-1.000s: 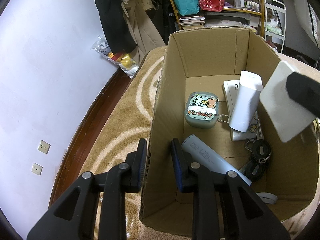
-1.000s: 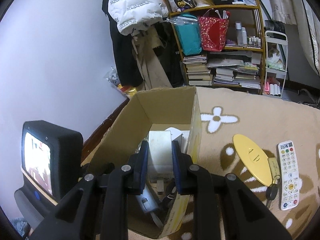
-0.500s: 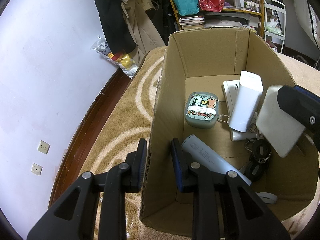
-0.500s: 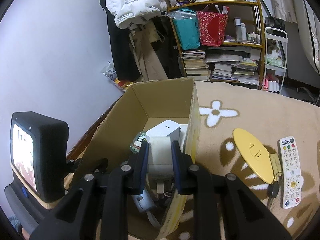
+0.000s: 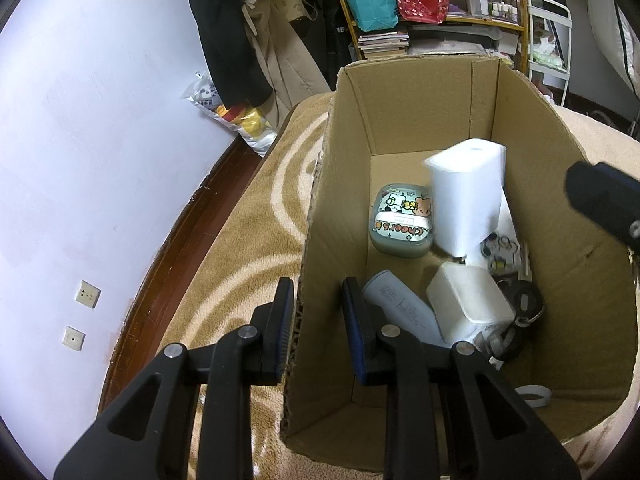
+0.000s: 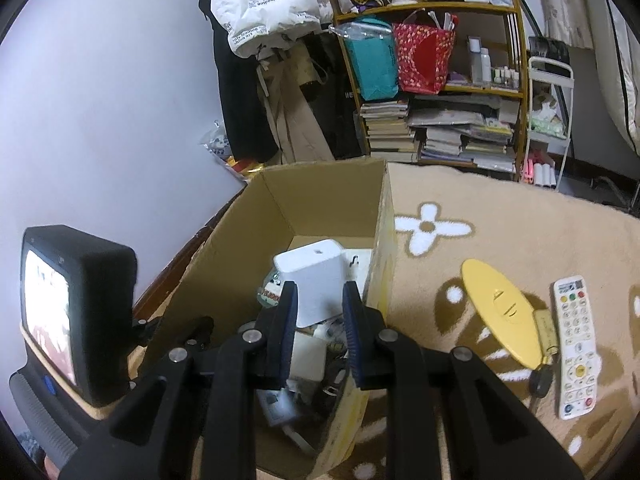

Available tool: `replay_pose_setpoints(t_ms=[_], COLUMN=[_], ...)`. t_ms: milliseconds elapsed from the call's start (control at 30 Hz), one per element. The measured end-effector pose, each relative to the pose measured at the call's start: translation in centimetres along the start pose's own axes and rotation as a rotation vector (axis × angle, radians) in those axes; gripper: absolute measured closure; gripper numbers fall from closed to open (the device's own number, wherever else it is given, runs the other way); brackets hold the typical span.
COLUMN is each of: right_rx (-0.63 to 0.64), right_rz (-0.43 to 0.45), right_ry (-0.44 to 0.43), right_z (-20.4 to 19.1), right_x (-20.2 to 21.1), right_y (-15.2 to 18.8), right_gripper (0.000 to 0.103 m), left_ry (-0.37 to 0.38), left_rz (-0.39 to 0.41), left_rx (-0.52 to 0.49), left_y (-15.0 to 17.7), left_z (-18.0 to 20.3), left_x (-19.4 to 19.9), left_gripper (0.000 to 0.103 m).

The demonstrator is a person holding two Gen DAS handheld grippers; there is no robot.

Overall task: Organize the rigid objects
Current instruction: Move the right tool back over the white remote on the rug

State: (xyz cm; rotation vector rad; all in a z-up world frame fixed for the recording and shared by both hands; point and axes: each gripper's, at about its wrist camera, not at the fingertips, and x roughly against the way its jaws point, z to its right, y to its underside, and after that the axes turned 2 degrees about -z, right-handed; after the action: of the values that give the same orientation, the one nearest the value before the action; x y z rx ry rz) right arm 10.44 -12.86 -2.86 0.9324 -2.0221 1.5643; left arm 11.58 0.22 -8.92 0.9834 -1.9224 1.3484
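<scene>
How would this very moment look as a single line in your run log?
left hand-held gripper: astride cardboard box wall | right hand-held gripper: open, empty | white block: in box | remote: on blanket

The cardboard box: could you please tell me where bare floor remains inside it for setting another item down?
Inside the cardboard box, bare floor shows along the far wall, behind the tall white device, and in a strip by the left wall beside the cartoon case. The near end, around the white block, grey tube and black keys, is crowded.
</scene>
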Motion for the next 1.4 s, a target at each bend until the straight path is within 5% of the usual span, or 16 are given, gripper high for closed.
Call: replay_pose_setpoints(t_ms=[300,433,567,733,1000,1400], right_rx=[0.009,-0.033,-0.105,-0.185,-0.294,-0.378], right_rz=[0.054,0.066,0.090,0.092,0.055,0.006], right_ry=[0.107,0.164,0.222,0.303,0.408,0.426], right_z=[2.7,5.5,8.9,12.8,17.9,21.4], right_x=[2.2,3.2,4.3,5.0,4.3,3.2], right_y=[-1.2,-1.4,-1.5,-1.0,1.6,3.7], right_gripper=[0.075,0.039,0.014,0.001,0.000,0.000], left_ry=[-0.003,-0.003,-0.005,-0.006,-0.005,-0.003], left_rz=[-0.002,-0.002,-0.003,-0.002,-0.002,-0.002], left_rx=[0.002,0.000,0.001,-0.001,0.002,0.002], left_y=[-0.3,-0.3,-0.3,-0.2,-0.2,-0.3], left_z=[-0.2,-0.4,-0.4,-0.3,-0.3,-0.4], left_x=[-0.3,-0.2,-0.2,-0.2,-0.1,-0.2], left_gripper=[0.079,0.079,0.079,0.078,0.078,0.078])
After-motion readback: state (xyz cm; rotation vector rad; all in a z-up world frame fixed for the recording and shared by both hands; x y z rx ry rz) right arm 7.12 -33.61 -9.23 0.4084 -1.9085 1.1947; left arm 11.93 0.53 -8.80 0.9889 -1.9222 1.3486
